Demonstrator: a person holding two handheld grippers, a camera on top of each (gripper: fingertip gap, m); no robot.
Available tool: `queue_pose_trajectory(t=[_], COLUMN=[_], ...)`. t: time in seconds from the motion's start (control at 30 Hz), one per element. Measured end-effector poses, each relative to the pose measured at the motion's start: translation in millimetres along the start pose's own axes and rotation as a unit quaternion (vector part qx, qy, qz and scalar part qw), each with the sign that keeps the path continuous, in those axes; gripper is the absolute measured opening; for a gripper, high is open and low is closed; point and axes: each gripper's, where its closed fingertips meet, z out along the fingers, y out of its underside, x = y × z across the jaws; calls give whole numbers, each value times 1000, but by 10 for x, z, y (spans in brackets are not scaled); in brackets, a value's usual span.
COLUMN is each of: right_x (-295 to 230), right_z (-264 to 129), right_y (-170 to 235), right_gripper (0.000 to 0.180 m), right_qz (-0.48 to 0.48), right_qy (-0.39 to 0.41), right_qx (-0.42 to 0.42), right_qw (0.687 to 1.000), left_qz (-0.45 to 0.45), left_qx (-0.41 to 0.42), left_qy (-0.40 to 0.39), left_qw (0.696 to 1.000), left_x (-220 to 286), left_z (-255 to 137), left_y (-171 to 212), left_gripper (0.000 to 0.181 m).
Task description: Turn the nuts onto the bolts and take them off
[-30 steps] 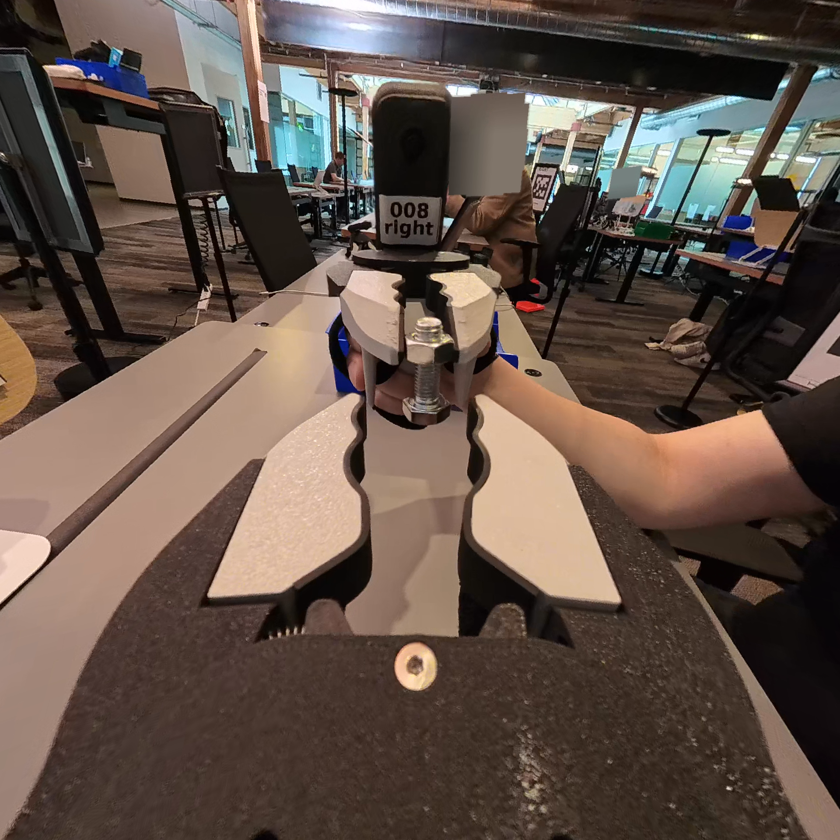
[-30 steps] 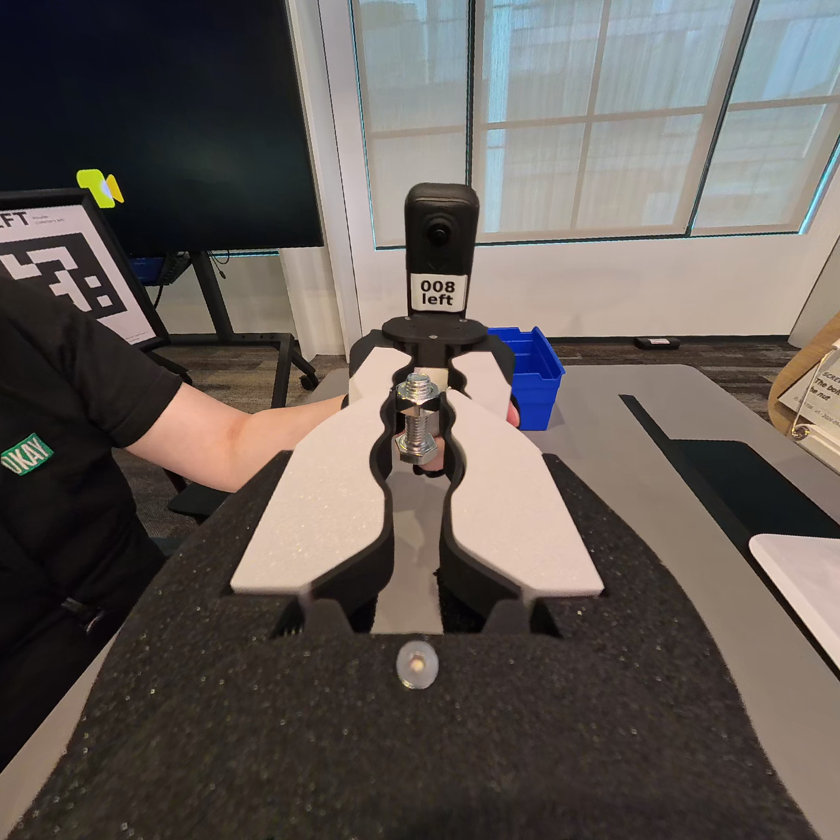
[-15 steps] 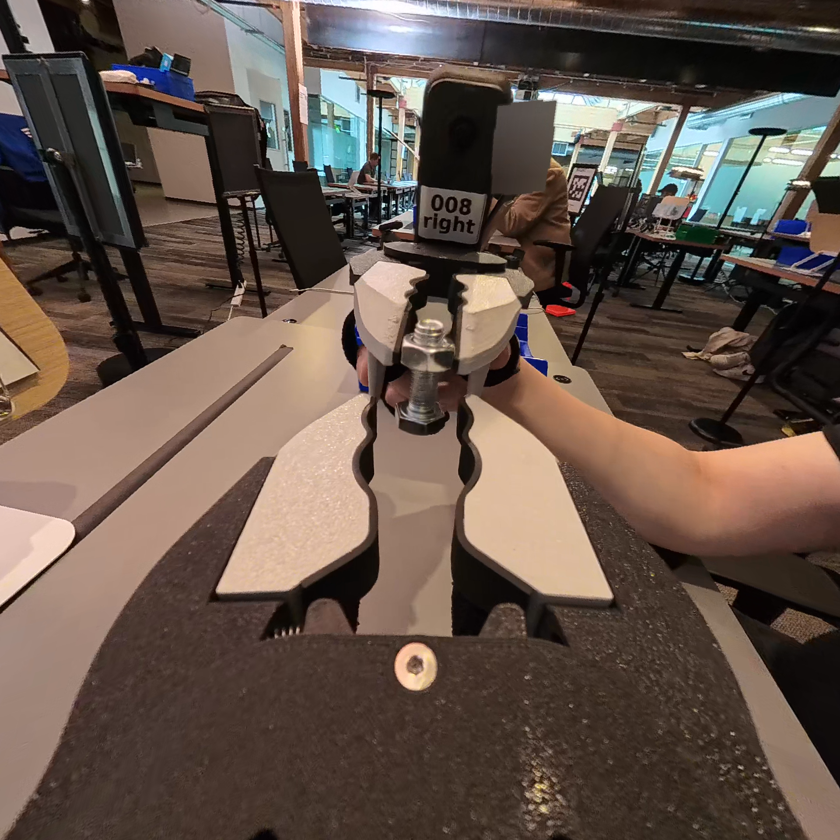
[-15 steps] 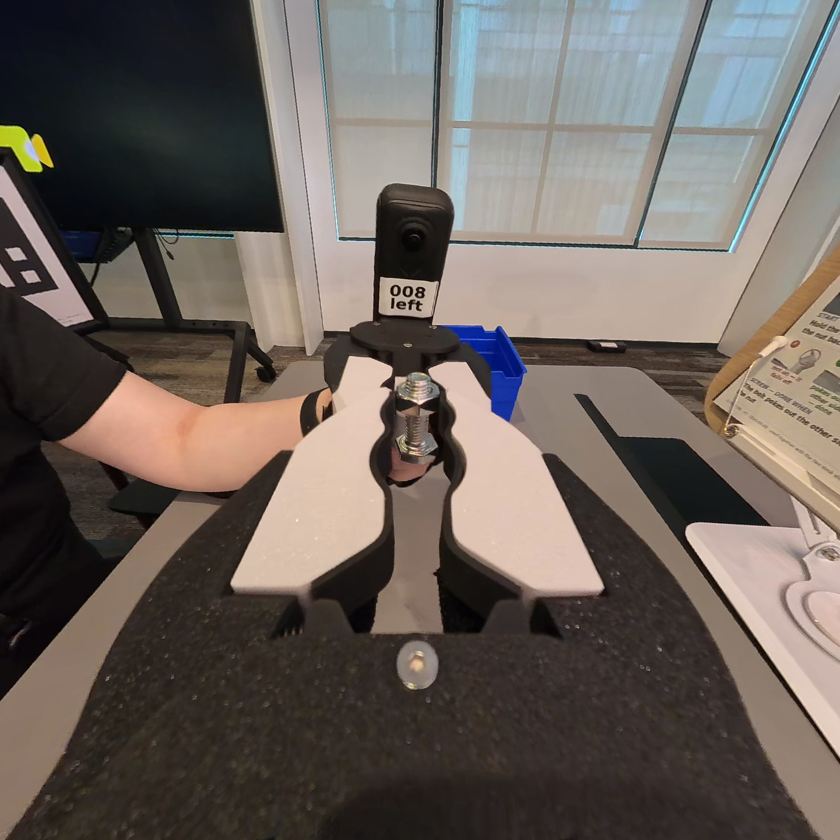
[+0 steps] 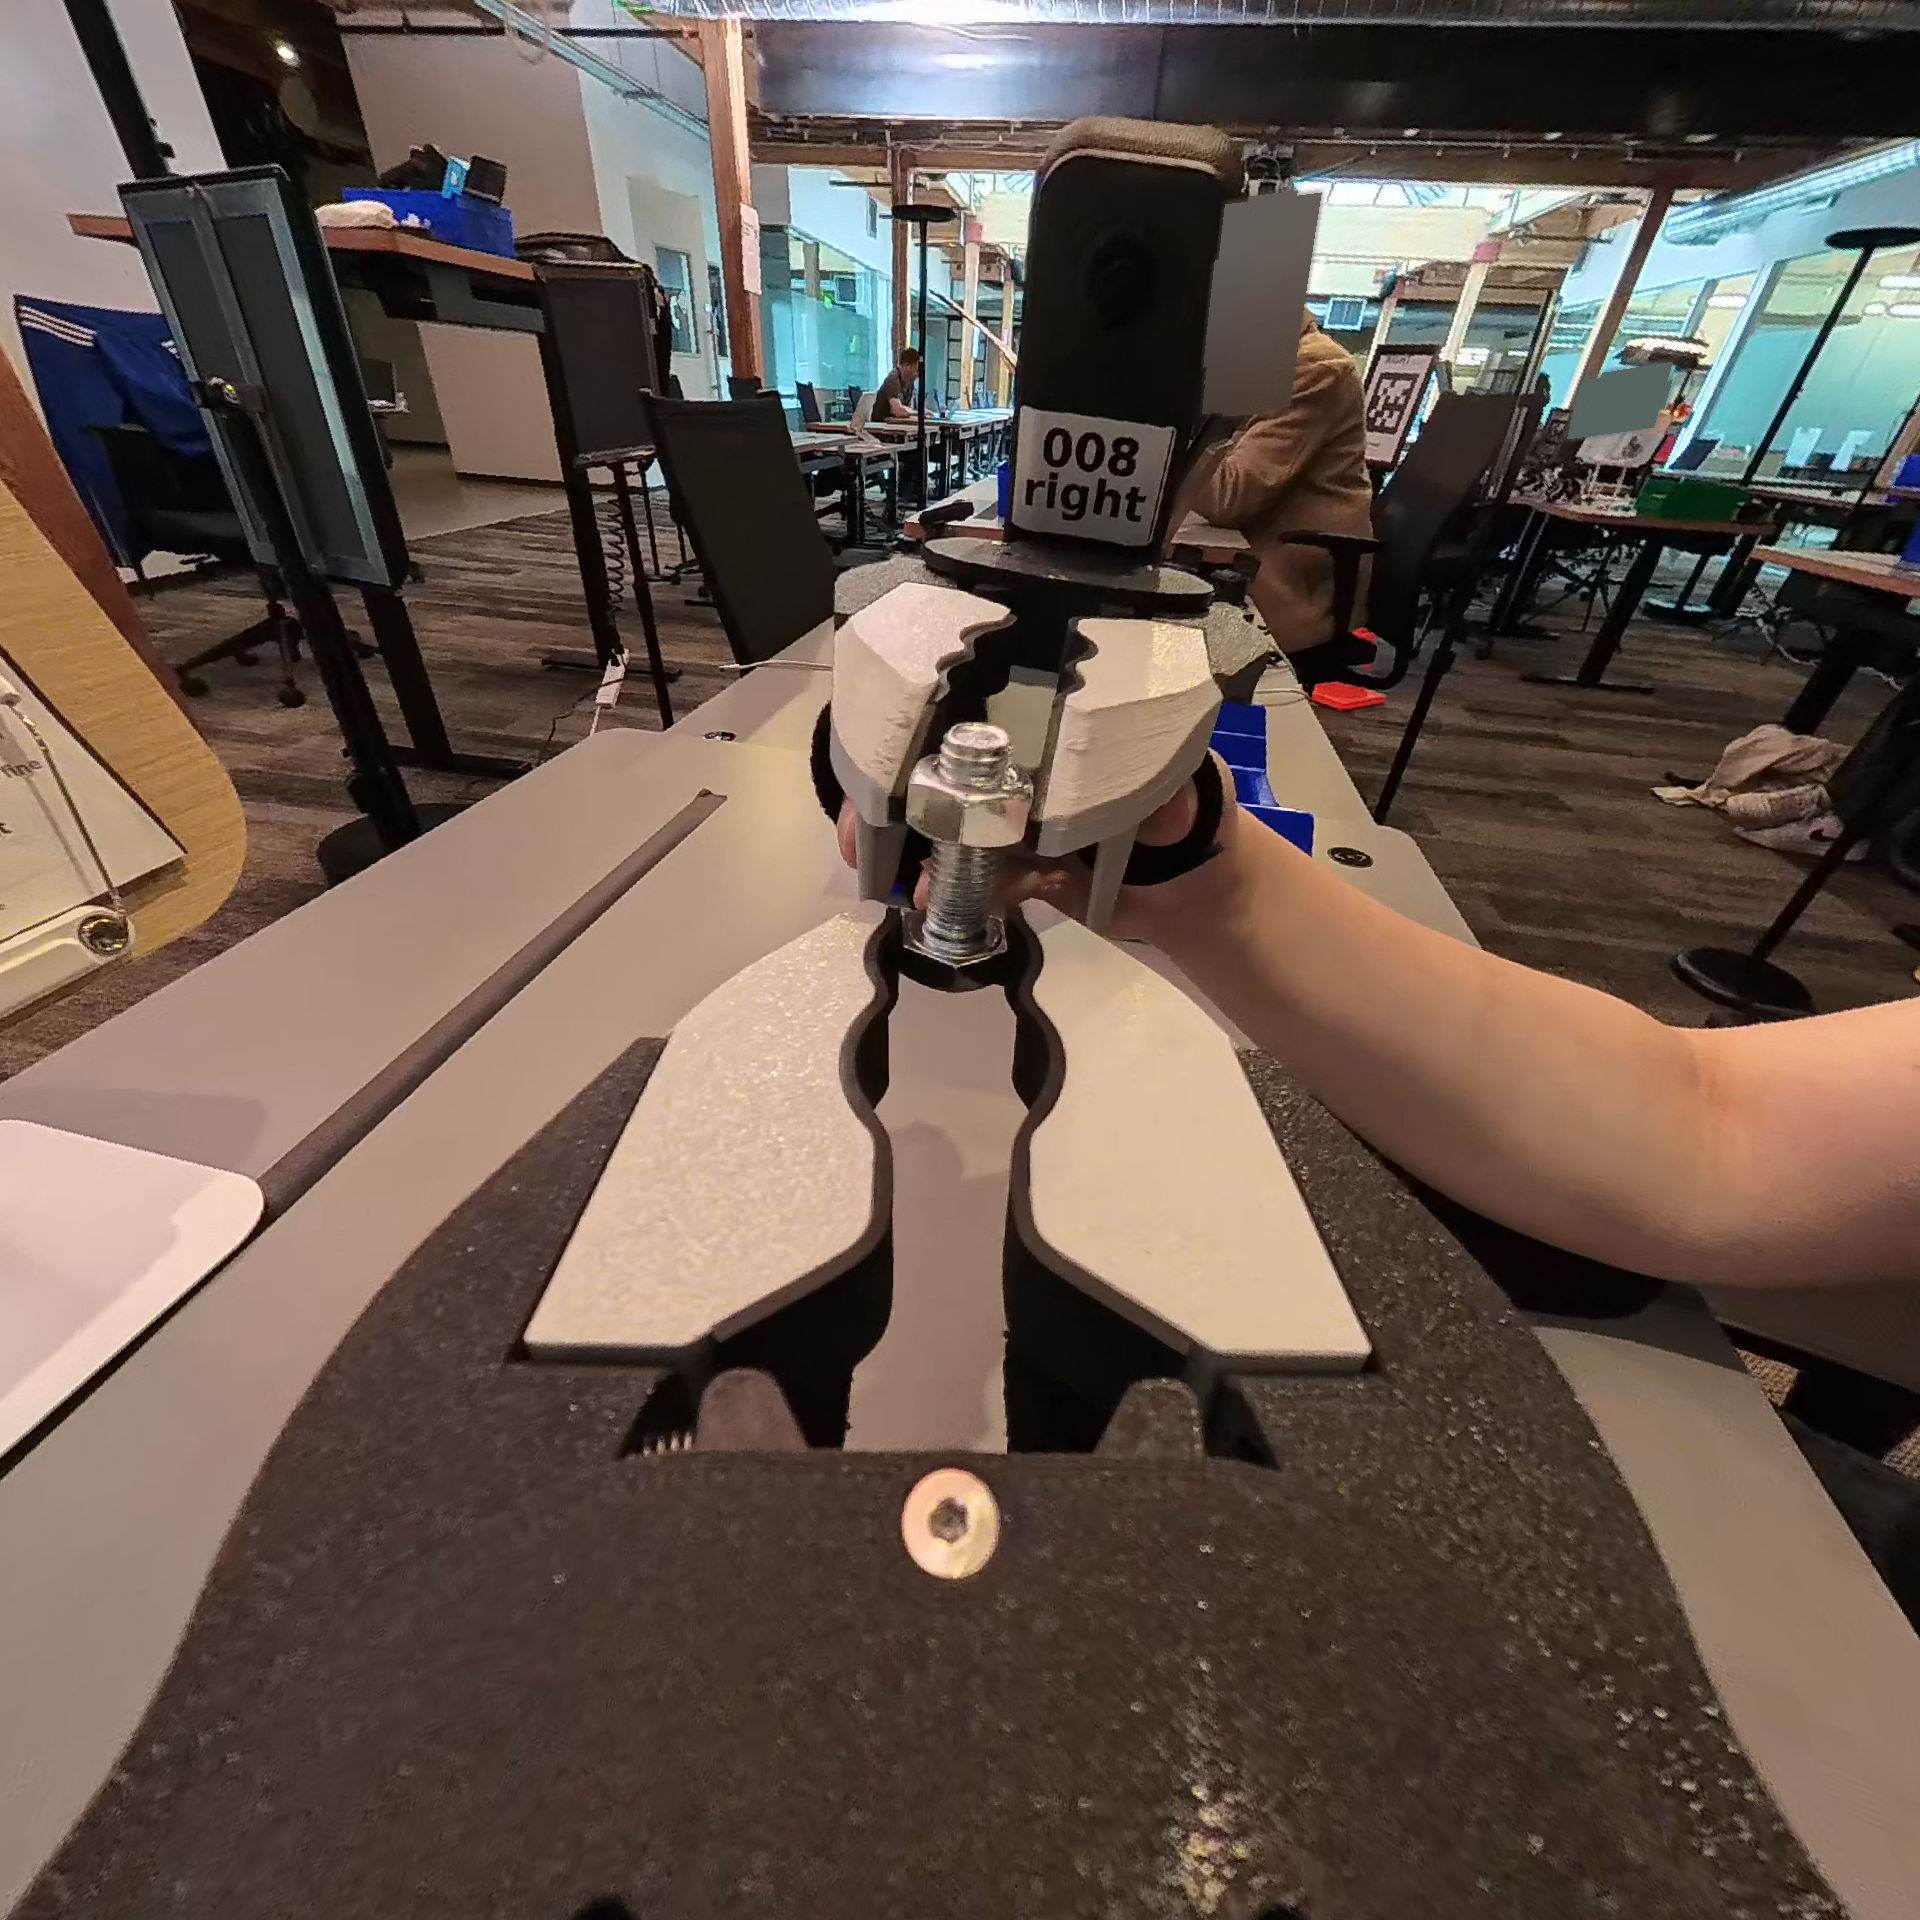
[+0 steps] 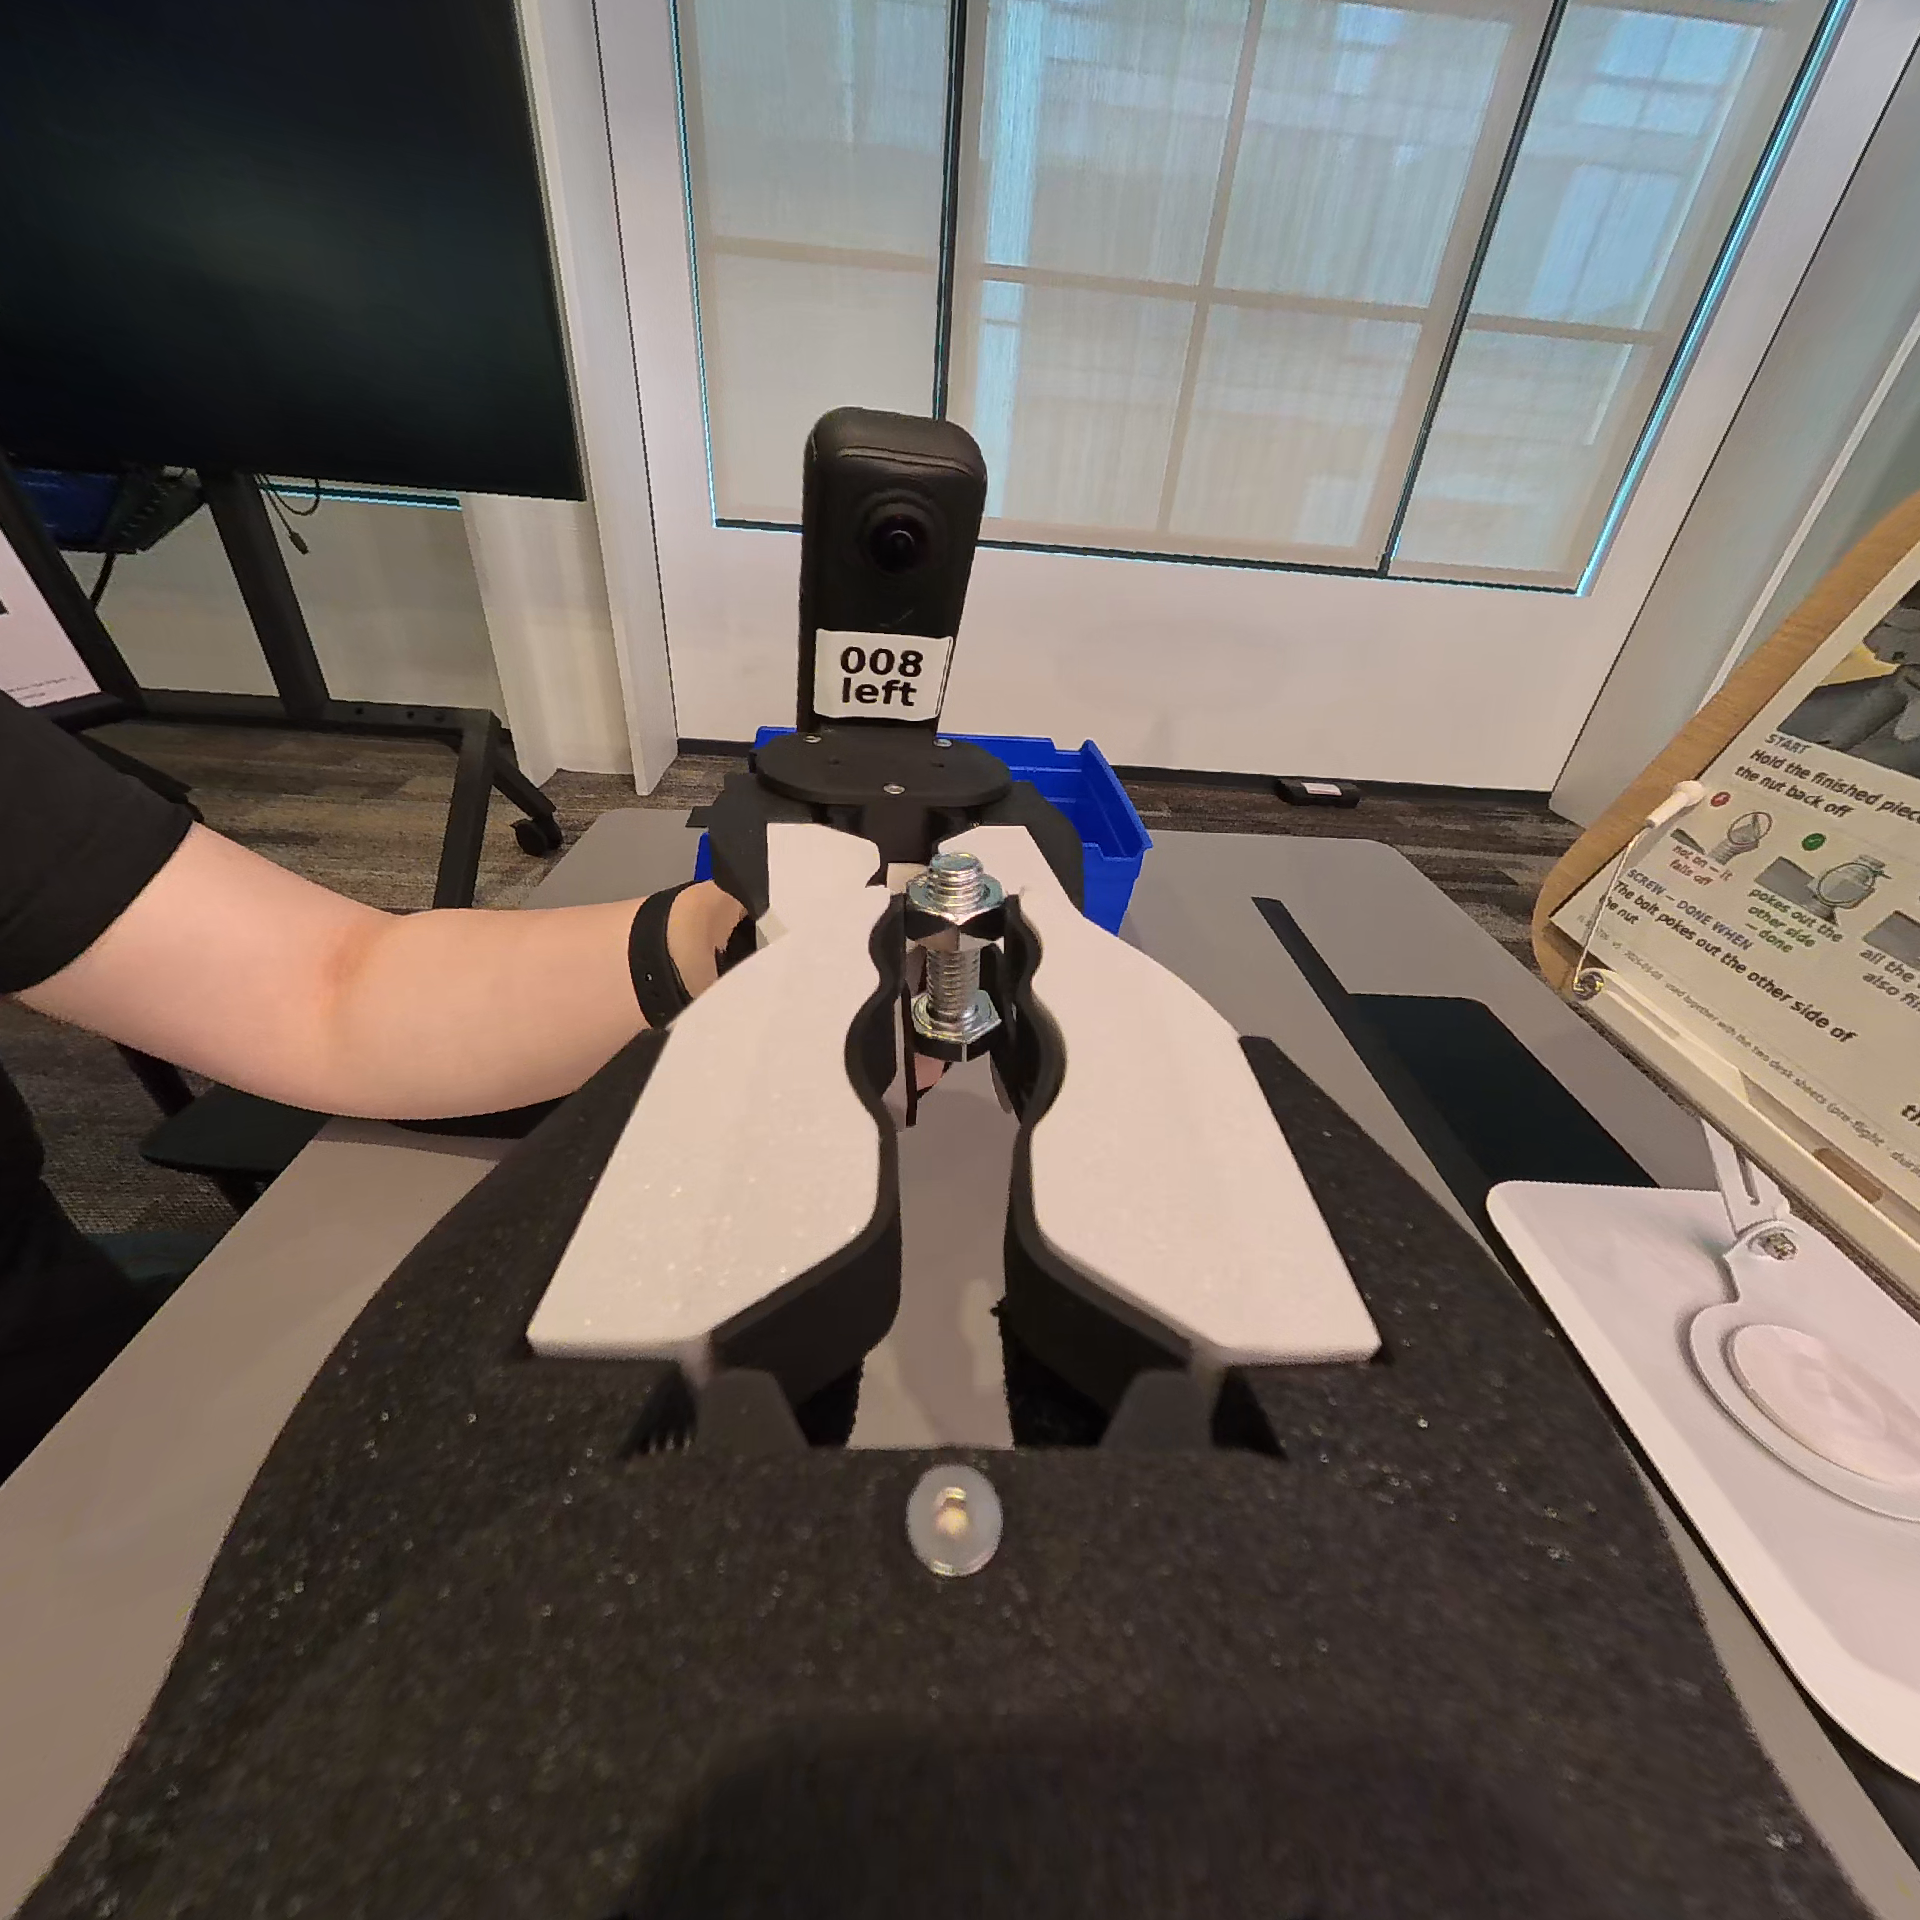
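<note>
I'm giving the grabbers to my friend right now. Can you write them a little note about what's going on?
The left gripper has its jaws shut on the head of the bolt, which stands upright above the table.
The right gripper has its jaws shut on the nut.
Done: the nut is on the thread near the top, with the bolt's tip poking out above it.
Left: the turning direction can't be told from this moment. Probably wind it further down, or spin it off.

Bolt (image 5: pixel 958 888) head hidden between fingertips (image 5: pixel 831 971)
</note>
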Motion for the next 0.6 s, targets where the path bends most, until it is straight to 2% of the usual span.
queue_pose_trajectory(t=[0.3, 0.33, 0.4, 0.47, 0.53, 0.6], right_x=[6, 16, 37, 5, -1, 32], right_z=[-15, -23, -64, -134, -197, -263], right_y=[33, 34, -18, -75, -66, 27], right_gripper=[17, 19, 37, 37, 33, 33], right_qz=[-1, -4, -7, -8, -6, -5], right_qy=[1, 6, 21, 19, 26, 54], right_qx=[-8, -11, -4, 1, -19, -80], right_qw=[1000, 1000, 1000, 1000, 999, 995], left_qz=[-9, -10, -10, -10, -10, -2], left_qx=[-16, -22, -38, -49, -60, -81], left_qy=[7, 9, 14, 12, 17, 8], left_qw=[1000, 1000, 999, 999, 998, 997], left_x=[2, 2, 0, -20, -17, -60], left_z=[13, 14, 21, 32, 41, 42], left_y=[50, 71, 135, 188, 236, 320], left_gripper=[19, 19, 19, 19, 19, 18])
